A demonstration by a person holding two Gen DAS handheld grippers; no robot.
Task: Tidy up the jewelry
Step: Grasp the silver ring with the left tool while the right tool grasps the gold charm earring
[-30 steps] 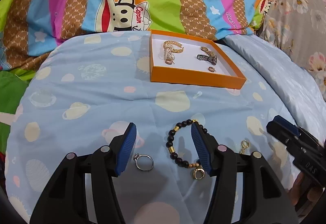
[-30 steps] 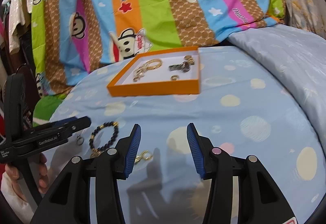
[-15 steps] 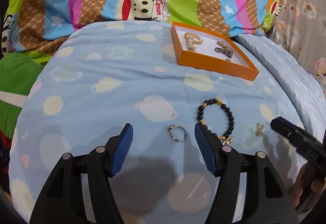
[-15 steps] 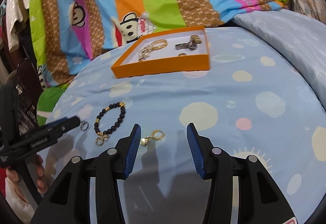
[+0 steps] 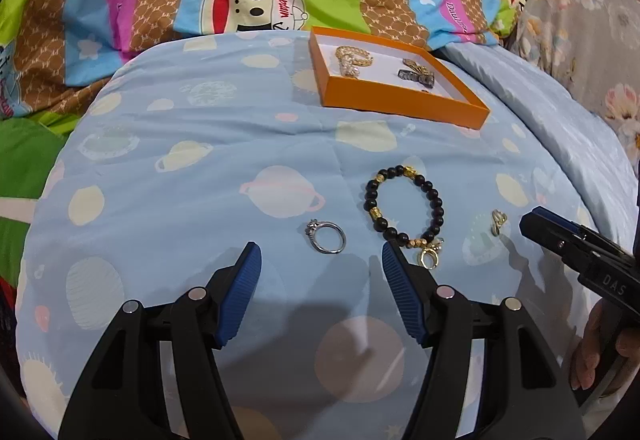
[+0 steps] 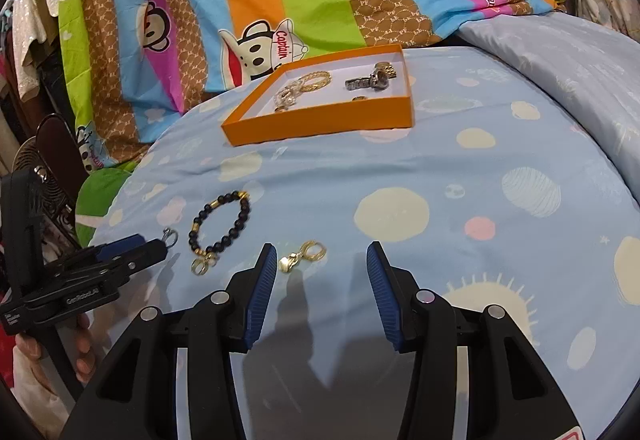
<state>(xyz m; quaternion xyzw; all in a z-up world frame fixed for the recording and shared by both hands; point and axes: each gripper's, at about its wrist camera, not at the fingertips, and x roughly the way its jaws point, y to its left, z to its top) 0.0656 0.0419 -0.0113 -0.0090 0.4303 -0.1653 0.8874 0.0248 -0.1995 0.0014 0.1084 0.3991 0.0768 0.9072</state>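
Jewelry loose on the bed, both grippers empty.
Left gripper [image 5: 322, 254] spread wide just short of silver ring [image 5: 326, 236]; right gripper [image 6: 322, 256] likewise agape near gold earring [image 6: 302, 255]; beaded bracelet [image 5: 404, 206] between them; orange box [image 5: 400, 102] beyond.

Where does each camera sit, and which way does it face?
Left wrist: on the left claw, open, facing the silver ring on the blue quilt; right claw and fingers at right.
Right wrist: on the right claw, open, facing the gold earring; left claw at left.
Shared: beaded bracelet, orange tray.
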